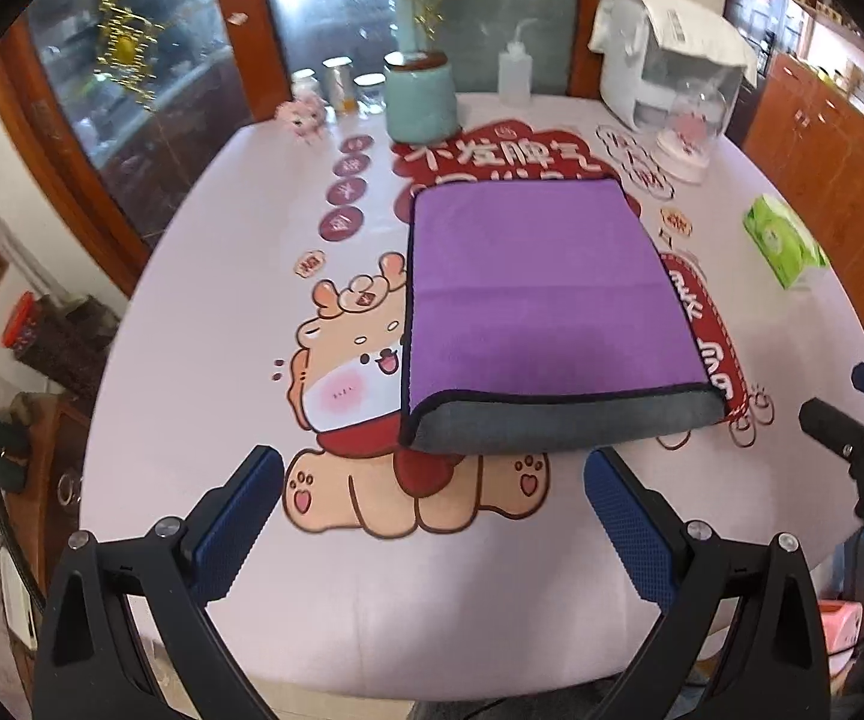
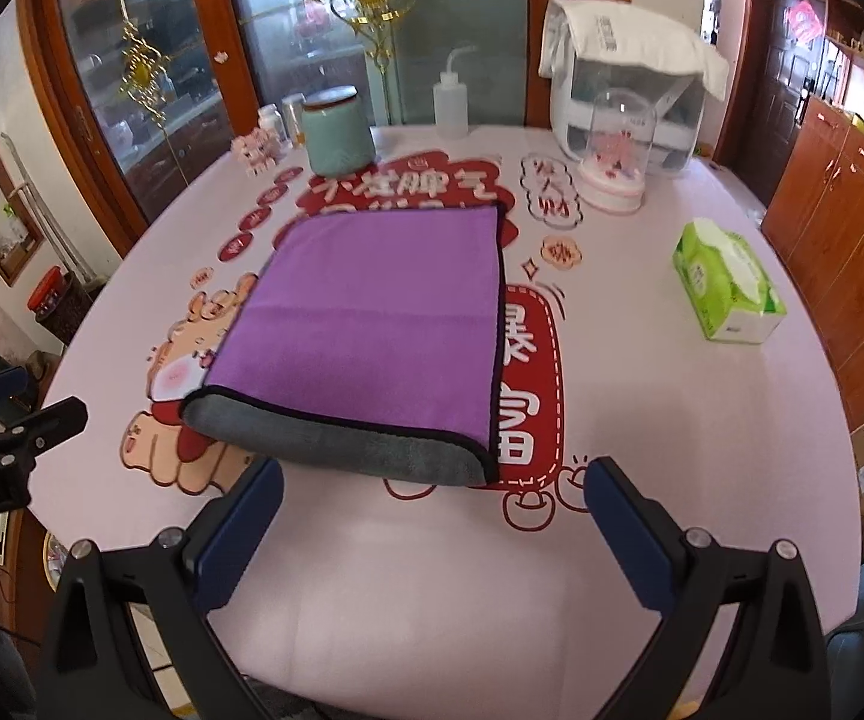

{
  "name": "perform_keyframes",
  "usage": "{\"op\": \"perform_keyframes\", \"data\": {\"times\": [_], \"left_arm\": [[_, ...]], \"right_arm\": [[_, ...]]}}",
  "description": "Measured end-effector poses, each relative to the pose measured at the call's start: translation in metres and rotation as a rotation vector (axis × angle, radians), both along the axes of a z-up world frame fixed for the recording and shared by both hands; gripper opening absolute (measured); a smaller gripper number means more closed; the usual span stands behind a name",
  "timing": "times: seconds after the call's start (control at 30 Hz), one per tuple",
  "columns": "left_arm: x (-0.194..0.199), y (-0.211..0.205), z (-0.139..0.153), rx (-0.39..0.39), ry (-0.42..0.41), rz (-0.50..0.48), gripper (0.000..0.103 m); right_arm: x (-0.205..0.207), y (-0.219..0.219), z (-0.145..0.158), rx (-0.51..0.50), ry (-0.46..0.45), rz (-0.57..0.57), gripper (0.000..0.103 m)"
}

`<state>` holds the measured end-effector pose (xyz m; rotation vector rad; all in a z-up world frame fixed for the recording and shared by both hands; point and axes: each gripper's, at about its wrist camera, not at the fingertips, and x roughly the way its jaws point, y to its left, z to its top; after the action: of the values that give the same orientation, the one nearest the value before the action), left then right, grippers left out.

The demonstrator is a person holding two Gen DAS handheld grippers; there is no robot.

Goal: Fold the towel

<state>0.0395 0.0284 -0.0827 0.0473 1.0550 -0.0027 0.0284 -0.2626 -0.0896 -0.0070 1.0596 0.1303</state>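
A purple towel (image 1: 540,294) with a grey underside and black trim lies folded on the pink printed tablecloth (image 1: 204,372); its rolled fold edge faces me. It also shows in the right wrist view (image 2: 372,324). My left gripper (image 1: 432,474) is open and empty, hovering just in front of the towel's near edge. My right gripper (image 2: 432,480) is open and empty, also just in front of the near edge. The right gripper shows at the right edge of the left wrist view (image 1: 852,426), and the left gripper at the left edge of the right wrist view (image 2: 18,420).
A green tissue box (image 2: 729,282) lies at the right. At the back stand a teal jar (image 2: 336,132), a squeeze bottle (image 2: 450,102), a glass dome ornament (image 2: 615,150), a white appliance (image 2: 630,90) and small jars (image 1: 336,84).
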Motion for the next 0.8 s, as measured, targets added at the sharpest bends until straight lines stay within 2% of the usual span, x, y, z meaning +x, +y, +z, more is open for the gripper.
{"op": "perform_keyframes", "data": {"times": [0.2, 0.47, 0.67, 0.8], "left_arm": [[0.029, 0.016, -0.03, -0.03, 0.024, -0.103, 0.1], [0.067, 0.027, -0.075, -0.09, 0.097, -0.264, 0.1], [0.083, 0.028, -0.097, -0.145, 0.16, -0.361, 0.094], [0.09, 0.021, -0.103, -0.142, 0.181, -0.422, 0.088]], "right_arm": [[0.023, -0.006, -0.037, 0.017, 0.067, 0.066, 0.086], [0.044, -0.001, -0.082, -0.019, 0.144, 0.24, 0.074], [0.063, -0.003, -0.098, 0.019, 0.198, 0.336, 0.062], [0.074, -0.004, -0.105, 0.039, 0.234, 0.378, 0.053]]}}
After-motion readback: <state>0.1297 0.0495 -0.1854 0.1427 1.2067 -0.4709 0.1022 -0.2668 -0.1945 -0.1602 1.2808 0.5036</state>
